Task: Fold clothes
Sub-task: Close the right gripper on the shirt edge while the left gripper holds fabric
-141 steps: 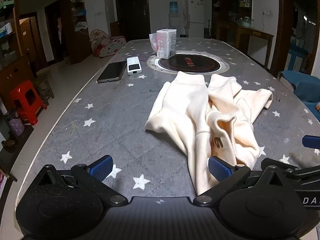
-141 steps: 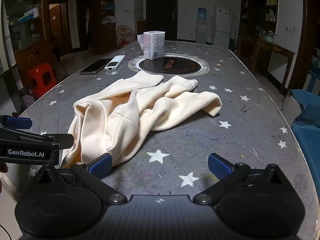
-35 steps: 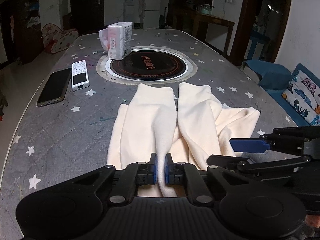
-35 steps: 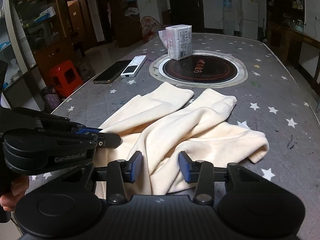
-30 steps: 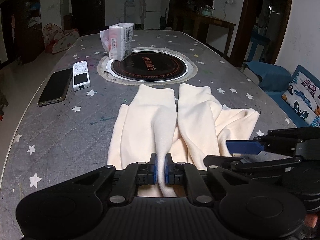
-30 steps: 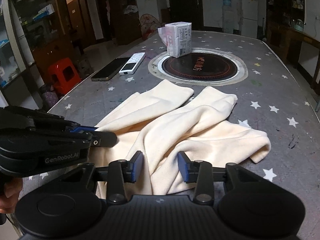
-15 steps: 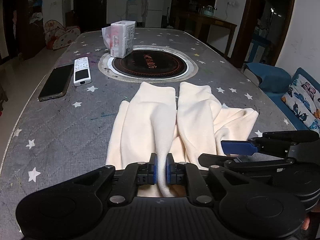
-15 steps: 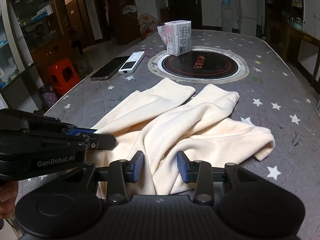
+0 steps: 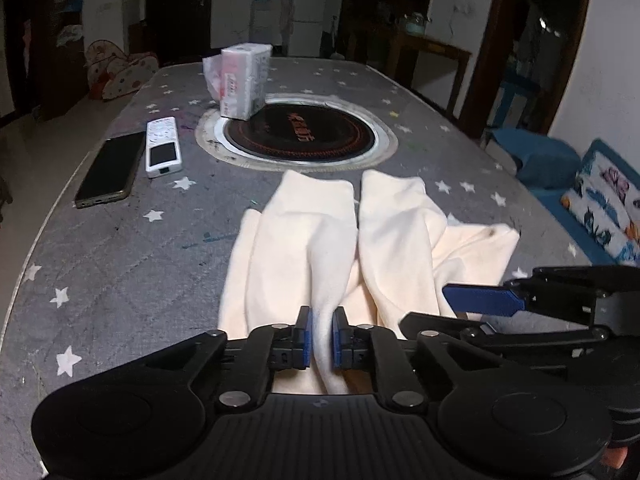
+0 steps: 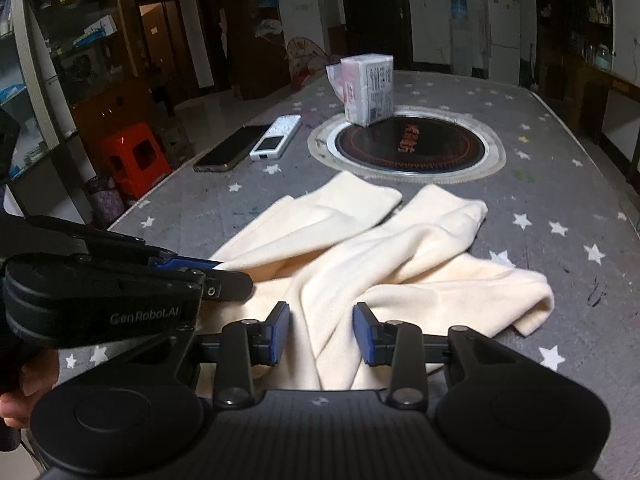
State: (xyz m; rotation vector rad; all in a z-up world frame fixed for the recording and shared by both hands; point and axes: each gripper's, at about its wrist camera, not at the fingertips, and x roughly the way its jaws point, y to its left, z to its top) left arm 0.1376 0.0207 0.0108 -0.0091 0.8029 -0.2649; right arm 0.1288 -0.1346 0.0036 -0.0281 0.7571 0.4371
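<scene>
grey starred table (image 9: 120, 264) | left tool (image 9: 320, 338) pinching cream garment (image 9: 384, 236) | right tool (image 10: 320, 334) clamped on garment fold

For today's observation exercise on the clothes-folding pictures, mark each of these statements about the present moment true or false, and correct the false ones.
1. The left gripper is shut on a fold of the cream garment. True.
2. The white remote control lies on top of the garment. False: it lies on the star-patterned table, beside the smartphone.
3. The tissue pack stands at the edge of the round black hotplate. True.
4. The right gripper is empty. False: cream fabric lies between its fingers.
</scene>
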